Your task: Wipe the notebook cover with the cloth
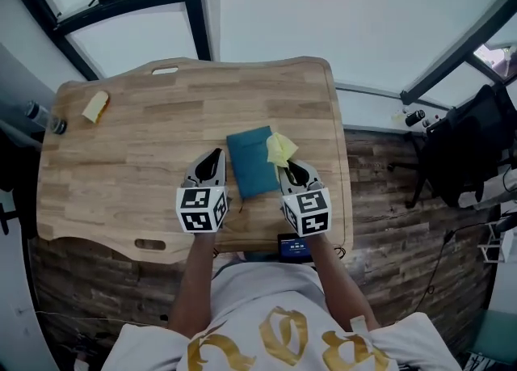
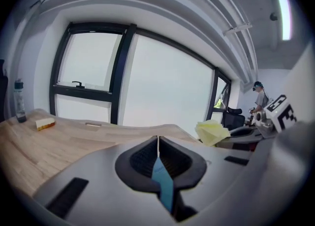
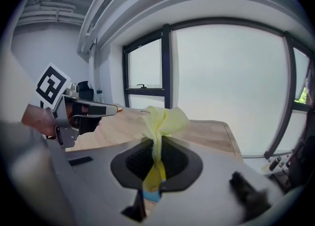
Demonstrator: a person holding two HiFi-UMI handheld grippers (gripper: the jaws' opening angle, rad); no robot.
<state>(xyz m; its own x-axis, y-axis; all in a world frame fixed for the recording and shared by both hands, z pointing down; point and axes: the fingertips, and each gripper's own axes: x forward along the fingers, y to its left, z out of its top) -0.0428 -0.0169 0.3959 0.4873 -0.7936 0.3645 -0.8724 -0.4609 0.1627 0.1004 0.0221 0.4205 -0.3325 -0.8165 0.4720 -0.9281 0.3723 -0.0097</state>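
Note:
A teal notebook (image 1: 249,159) lies flat near the front of the wooden table (image 1: 121,151). My right gripper (image 1: 284,166) hovers at its right edge, shut on a crumpled yellow cloth (image 1: 280,149) that bunches out past the jaws (image 3: 165,121). My left gripper (image 1: 216,153) sits just left of the notebook, pointing forward. Its jaws stand together with only a hairline slit (image 2: 158,146). A thin blue strip shows low in that slit. I cannot tell if it is the notebook seen below. The cloth (image 2: 212,132) also shows at the right of the left gripper view.
A yellow sponge-like block (image 1: 95,106) and a bottle (image 1: 44,117) sit at the table's far left. A small dark device (image 1: 294,246) lies at the front edge. A black chair (image 1: 468,151) stands on the floor to the right.

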